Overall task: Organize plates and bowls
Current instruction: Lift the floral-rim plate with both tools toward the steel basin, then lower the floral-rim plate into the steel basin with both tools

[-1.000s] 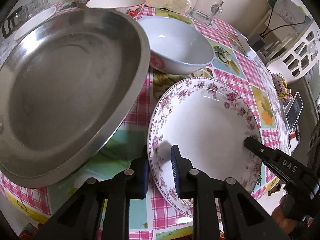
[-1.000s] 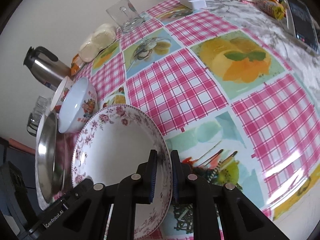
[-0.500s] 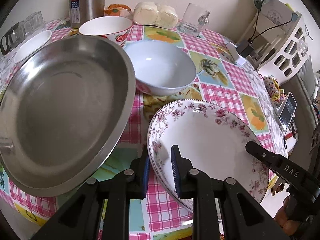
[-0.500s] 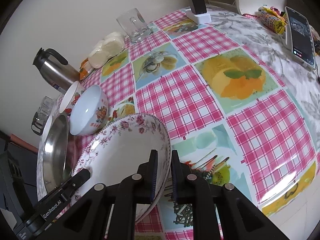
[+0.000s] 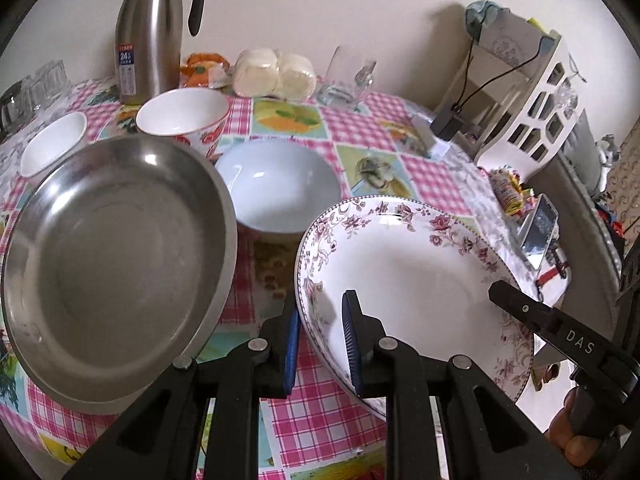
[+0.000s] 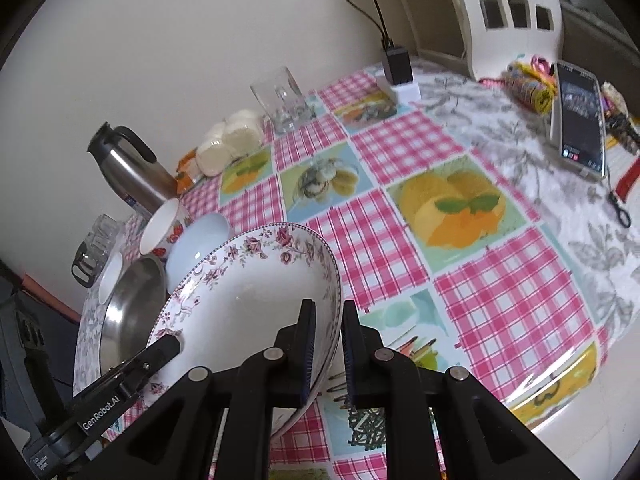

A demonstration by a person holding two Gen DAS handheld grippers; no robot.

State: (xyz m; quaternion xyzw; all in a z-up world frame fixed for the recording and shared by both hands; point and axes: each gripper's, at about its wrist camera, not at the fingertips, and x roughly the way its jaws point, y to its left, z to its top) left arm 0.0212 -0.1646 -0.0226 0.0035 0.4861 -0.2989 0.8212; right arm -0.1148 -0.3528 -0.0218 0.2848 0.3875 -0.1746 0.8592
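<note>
Floral-rimmed plate (image 5: 420, 280), white with a pink flower border, held tilted above the table (image 5: 424, 176) by both grippers at opposite edges. Left gripper (image 5: 320, 336): jaws closed down on the plate's near-left rim, one blue pad under the rim and one on the inner face. Right gripper (image 6: 328, 344): jaws likewise clamped on the opposite rim, the rim passing between the pads; in the left wrist view one of its black fingers lies on the plate's right edge. Just left of the plate, a large steel pan (image 5: 116, 264) rests on the table, its rim near but apart from the plate. Behind both, a pale blue bowl (image 5: 280, 188) stands upright just beside the pan; farther back stand a white bowl with red flowers (image 5: 184, 114) and a small white bowl (image 5: 52, 144). A steel thermos jug (image 5: 152, 36), wrapped buns (image 5: 276, 72) and a glass mug (image 5: 348, 76) line the wall. The table carries a pink-checked fruit-print cloth; a phone (image 6: 578, 116) lies near its far right edge.
</note>
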